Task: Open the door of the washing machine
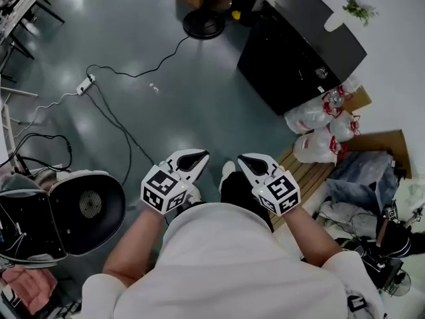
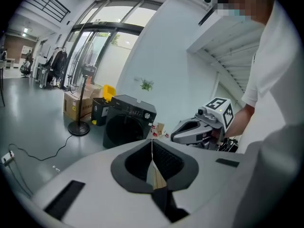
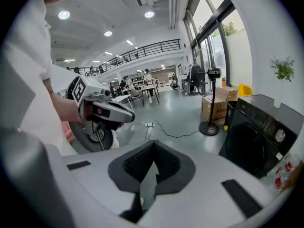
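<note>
Approach stage: the left gripper (image 1: 194, 156) and right gripper (image 1: 248, 159), both closed and empty, hover well apart from the washer (image 1: 299, 45) ahead, so next they must reach its seemingly shut door (image 2: 124, 129) and part jaws.

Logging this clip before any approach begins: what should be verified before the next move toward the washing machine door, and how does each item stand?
1. Shut door on the washing machine: ok.
2. Empty left gripper, jaws together: ok.
3. Empty right gripper, jaws together: ok.
4. Grippers at the door: not ok, both far short of it.
5. Which side the door opens from: cannot tell.
6. Loose cable off the path: ok, it lies leftward.
</note>
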`<state>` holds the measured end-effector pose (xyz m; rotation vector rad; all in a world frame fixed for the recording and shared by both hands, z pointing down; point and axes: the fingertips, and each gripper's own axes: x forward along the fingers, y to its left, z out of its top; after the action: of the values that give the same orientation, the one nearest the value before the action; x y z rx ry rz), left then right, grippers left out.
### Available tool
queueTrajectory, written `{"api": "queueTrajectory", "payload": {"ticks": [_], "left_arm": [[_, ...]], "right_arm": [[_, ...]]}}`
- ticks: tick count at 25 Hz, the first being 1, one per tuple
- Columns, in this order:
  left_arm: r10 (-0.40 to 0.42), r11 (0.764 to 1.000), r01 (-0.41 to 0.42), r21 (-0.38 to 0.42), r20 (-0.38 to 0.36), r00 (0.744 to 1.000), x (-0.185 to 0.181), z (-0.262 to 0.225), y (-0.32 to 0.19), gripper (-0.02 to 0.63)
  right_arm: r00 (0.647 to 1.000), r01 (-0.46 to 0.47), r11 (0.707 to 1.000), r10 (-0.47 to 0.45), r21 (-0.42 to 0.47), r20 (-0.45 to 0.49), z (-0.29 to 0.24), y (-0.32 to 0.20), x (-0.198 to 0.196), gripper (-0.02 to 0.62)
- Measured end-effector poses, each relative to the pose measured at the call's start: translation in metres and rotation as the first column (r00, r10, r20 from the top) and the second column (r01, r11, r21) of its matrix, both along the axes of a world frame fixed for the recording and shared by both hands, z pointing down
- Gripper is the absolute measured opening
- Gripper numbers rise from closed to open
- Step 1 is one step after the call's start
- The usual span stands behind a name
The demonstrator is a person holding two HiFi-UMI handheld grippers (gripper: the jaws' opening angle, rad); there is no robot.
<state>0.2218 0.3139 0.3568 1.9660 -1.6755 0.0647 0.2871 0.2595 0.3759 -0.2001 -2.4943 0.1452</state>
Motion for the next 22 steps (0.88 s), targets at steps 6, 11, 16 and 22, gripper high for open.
{"api": "queueTrajectory", "payload": {"ticks": [6,11,16,22], "left_arm": [[-0.029,0.999,0.030,-0.033,0.025,0.999,-0.036,0.013,-0.036,0.018],[-0.047,0.998,0.049,-0.040,0.048,0.998,-0.067,0.000,-0.087,0.018],[-0.105,0.994,0.107,-0.033,0.070,0.992,-0.112,-0.005,-0.148,0.018],[-0.069,0.997,0.072,-0.042,0.066,0.995,-0.164,-0.003,-0.187,0.018]], "right_arm": [[1.000,0.027,0.999,-0.027,-0.020,0.014,0.010,-0.040,-0.041,0.063],[0.997,0.070,0.997,-0.069,-0.024,0.046,0.006,-0.096,-0.089,0.054],[0.994,0.100,0.995,-0.100,-0.012,0.044,0.019,-0.164,-0.133,0.052],[0.998,0.058,0.998,-0.058,0.006,-0.012,0.040,-0.223,-0.188,0.069]]}}
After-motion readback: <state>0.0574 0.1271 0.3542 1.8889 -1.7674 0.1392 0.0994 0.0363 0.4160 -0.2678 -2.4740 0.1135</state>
